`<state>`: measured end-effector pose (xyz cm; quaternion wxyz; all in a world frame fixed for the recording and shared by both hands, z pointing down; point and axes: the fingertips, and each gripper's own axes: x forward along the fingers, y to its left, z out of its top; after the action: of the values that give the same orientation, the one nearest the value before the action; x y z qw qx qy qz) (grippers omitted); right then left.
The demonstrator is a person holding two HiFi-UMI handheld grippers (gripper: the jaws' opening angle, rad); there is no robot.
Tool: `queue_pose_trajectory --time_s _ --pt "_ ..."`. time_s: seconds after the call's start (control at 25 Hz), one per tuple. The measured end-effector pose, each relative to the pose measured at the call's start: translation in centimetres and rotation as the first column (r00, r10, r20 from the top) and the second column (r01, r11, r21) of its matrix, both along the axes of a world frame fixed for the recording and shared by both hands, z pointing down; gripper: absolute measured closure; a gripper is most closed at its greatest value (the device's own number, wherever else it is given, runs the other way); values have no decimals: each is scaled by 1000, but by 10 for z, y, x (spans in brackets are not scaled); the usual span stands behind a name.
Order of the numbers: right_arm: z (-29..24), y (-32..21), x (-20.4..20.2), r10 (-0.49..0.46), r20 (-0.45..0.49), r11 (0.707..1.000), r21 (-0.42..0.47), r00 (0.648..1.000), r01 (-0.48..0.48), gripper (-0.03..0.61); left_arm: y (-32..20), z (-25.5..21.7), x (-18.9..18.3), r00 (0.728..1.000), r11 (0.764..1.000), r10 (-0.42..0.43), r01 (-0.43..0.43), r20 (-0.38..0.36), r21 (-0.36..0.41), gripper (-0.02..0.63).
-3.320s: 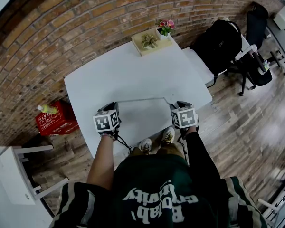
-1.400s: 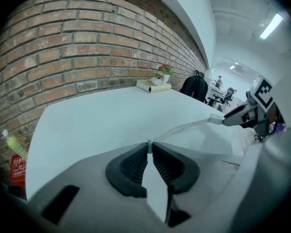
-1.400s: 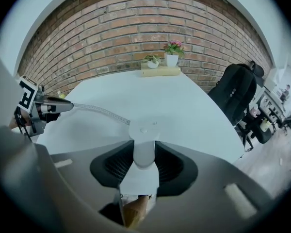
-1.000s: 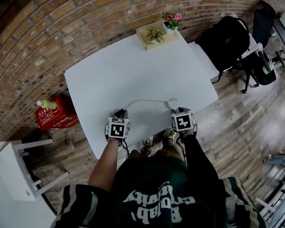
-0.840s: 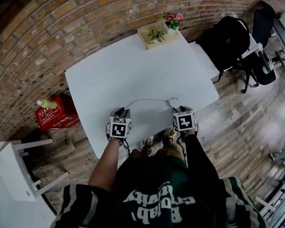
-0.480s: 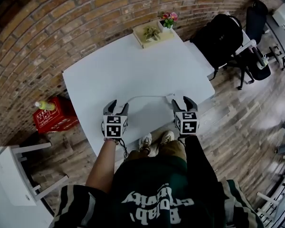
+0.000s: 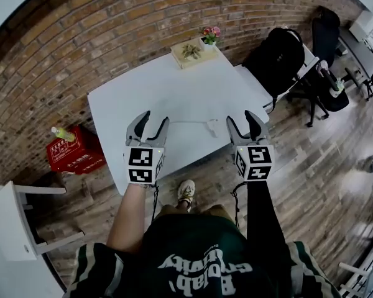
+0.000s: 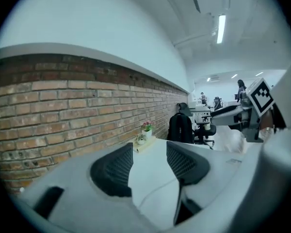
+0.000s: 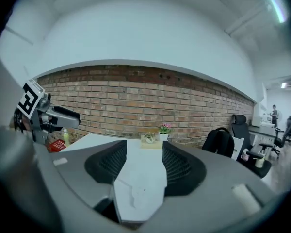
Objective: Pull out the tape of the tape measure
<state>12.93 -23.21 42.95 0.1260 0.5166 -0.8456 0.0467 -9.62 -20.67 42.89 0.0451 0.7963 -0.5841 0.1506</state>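
The white tape measure (image 7: 212, 126) lies on the white table (image 7: 174, 85), its thin tape (image 7: 186, 122) drawn out to the left in a slight curve. Both grippers hang above the table's near edge, apart from it. The left gripper (image 7: 152, 119) is open and empty, and in the left gripper view (image 8: 149, 166) the tape (image 8: 157, 188) shows on the table far below its jaws. The right gripper (image 7: 240, 118) is open and empty too, and in the right gripper view (image 9: 144, 166) the tape measure (image 9: 132, 195) lies on the table beneath it.
A wooden planter box (image 7: 191, 52) and a pot of pink flowers (image 7: 209, 35) stand at the table's far edge by the brick wall. A red crate (image 7: 74, 155) with a bottle sits on the floor at left. Black chairs (image 7: 276, 58) stand to the right.
Both grippers have opened, let go of the tape measure and its tape, and lifted back from the table toward the person. The tape stays drawn out on the table.
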Motion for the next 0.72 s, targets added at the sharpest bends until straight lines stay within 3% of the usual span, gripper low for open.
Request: queue_pose_trajectory --time_s 0.2,0.32,0.44,0.56,0.64,0.72 --pt "-30 62 17 -63 26 997 55 998 62 325 64 -45 47 999 996 32 -33 5 80 390" --pt "-39 96 29 -77 32 994 76 997 74 328 100 -58 66 999 993 48 -49 11 103 421" --pt "-47 128 38 -72 20 991 117 997 69 404 133 -69 74 999 990 32 -37 36 140 457" --pt "-54 150 46 -68 5 985 156 998 67 487 159 -81 76 999 981 -11 1 47 196 591" --pt "-63 162 51 -63 21 980 190 998 58 565 172 -86 78 999 977 -11 3 36 214 606" --pt "-73 173 54 -51 36 973 229 998 42 565 184 -90 79 1000 974 -3 -3 26 226 606"
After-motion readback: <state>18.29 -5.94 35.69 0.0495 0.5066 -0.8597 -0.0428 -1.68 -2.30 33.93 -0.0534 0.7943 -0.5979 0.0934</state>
